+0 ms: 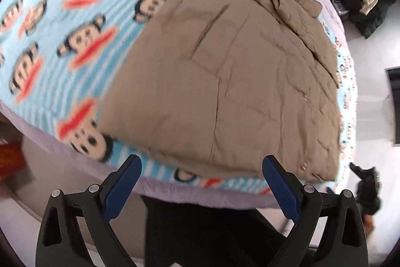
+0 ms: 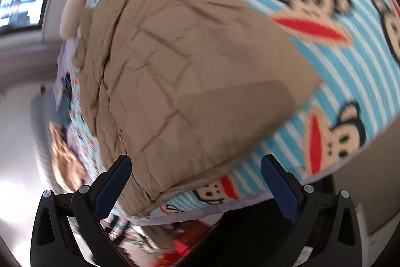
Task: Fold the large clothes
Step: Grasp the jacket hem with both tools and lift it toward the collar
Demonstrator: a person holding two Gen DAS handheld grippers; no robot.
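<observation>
A large tan quilted coat (image 1: 237, 71) lies spread on a bed covered by a blue striped blanket (image 1: 62, 24) with monkey faces. Its hem reaches close to the bed's near edge. My left gripper (image 1: 202, 162) hangs open just above that near edge, with nothing between its blue pads. In the right wrist view the same tan coat (image 2: 180, 71) fills the middle, a corner of it near the bed's edge. My right gripper (image 2: 196, 162) stands wide open over that corner, holding nothing.
The blanket (image 2: 350, 81) runs on to the right. A cream fluffy pillow (image 2: 72, 9) lies beyond the coat, and dark clothes (image 1: 365, 6) are heaped on the floor past the bed. The pale floor (image 1: 370, 96) lies beside the bed.
</observation>
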